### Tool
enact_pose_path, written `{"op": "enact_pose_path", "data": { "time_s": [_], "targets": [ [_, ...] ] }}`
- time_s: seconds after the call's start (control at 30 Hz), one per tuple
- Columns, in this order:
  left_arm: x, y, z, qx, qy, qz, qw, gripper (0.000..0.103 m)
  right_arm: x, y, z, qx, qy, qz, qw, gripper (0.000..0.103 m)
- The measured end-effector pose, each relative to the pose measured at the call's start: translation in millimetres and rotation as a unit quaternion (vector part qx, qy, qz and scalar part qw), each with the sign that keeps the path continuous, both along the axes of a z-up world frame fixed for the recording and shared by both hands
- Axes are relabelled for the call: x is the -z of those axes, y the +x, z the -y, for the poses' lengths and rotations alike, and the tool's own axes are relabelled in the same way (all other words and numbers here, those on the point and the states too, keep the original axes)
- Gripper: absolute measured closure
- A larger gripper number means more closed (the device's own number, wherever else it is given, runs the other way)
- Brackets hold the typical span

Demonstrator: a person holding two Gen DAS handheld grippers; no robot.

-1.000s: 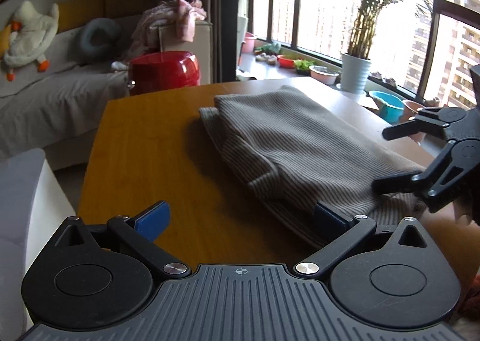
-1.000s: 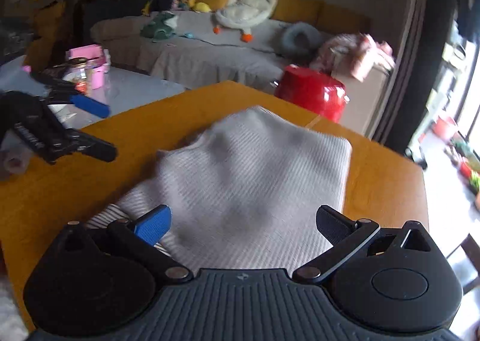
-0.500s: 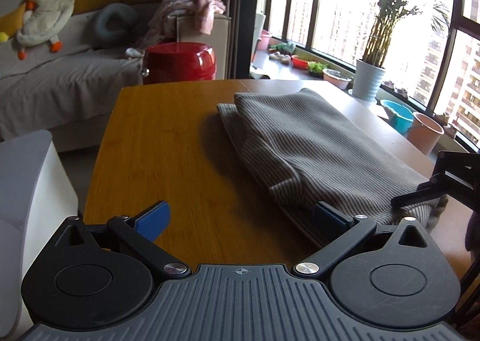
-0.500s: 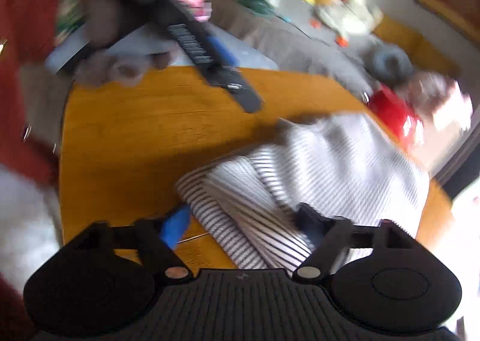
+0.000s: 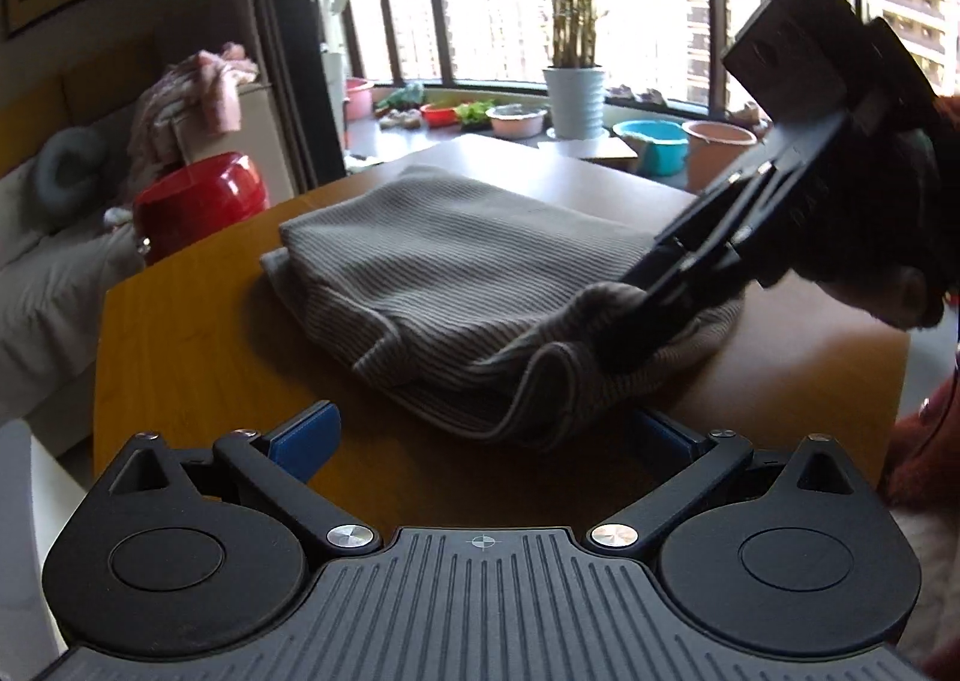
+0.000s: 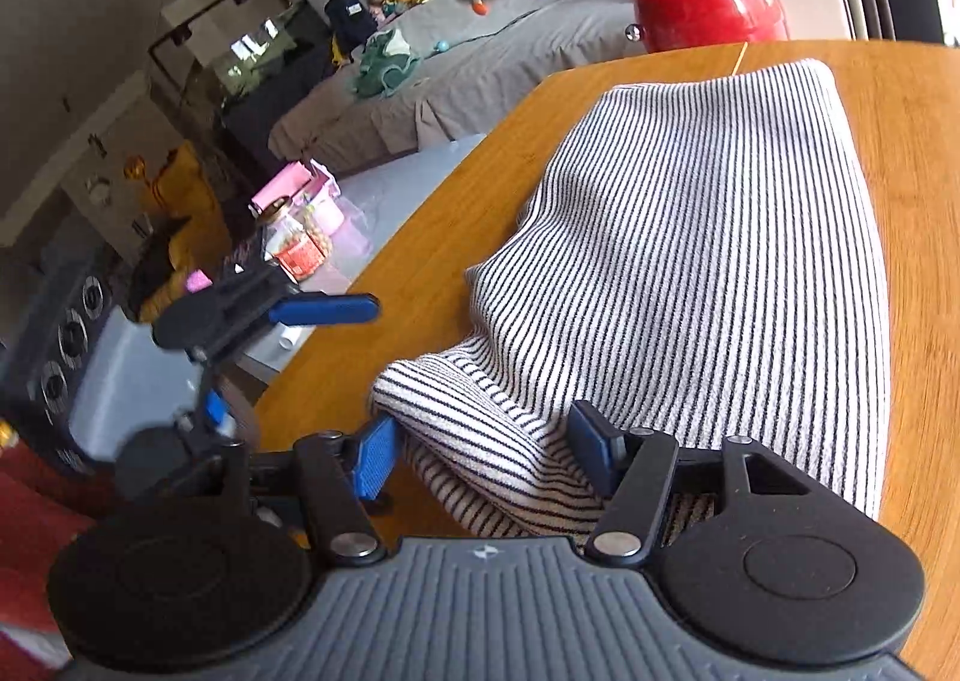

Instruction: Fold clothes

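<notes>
A folded striped garment (image 5: 456, 273) lies on the wooden table (image 5: 198, 333). In the right wrist view the striped garment (image 6: 708, 237) has its near rolled edge between my right gripper's (image 6: 486, 441) blue pads; the jaws stand partly closed around that fold without clamping it flat. From the left wrist view the right gripper (image 5: 636, 333) comes in from the right and digs into the garment's near corner. My left gripper (image 5: 480, 435) is open and empty, just short of the garment's near edge. It also shows open in the right wrist view (image 6: 324, 309).
A red stool (image 5: 198, 201) stands beyond the table's far left corner, a grey sofa (image 6: 480, 51) with plush toys behind it. Plant pots and basins (image 5: 576, 105) line the window sill. A side table with a jar and pink box (image 6: 300, 219) is left of the table.
My right gripper swung down onto the garment's near corner and narrowed its jaws around the fold, lifting it. My left gripper moved a little closer to the garment's edge and stayed open.
</notes>
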State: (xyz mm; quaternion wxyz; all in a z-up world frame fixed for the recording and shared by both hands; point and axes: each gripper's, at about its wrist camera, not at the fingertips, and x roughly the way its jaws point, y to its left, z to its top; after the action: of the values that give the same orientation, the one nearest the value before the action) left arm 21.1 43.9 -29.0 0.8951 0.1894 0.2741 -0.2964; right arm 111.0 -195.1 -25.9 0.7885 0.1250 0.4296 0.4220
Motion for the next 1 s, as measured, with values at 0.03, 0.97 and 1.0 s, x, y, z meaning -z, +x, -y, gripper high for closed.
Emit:
{"op": "enact_pose_path", "data": {
  "time_s": [0.03,0.97,1.0],
  "targets": [
    [5,0,10,0.014,0.016,0.009,0.9997,0.000,1,5,2,0.003,0.007,-0.009,1.000,0.043],
    [-11,19,-34,-0.009,-0.022,0.004,0.9997,0.004,3,-82,-66,-0.127,-0.228,0.311,0.914,0.030],
    [-12,17,-36,-0.008,-0.026,0.003,0.9996,0.004,-2,-68,-58,-0.105,-0.198,0.269,0.937,0.032]
  ]
}}
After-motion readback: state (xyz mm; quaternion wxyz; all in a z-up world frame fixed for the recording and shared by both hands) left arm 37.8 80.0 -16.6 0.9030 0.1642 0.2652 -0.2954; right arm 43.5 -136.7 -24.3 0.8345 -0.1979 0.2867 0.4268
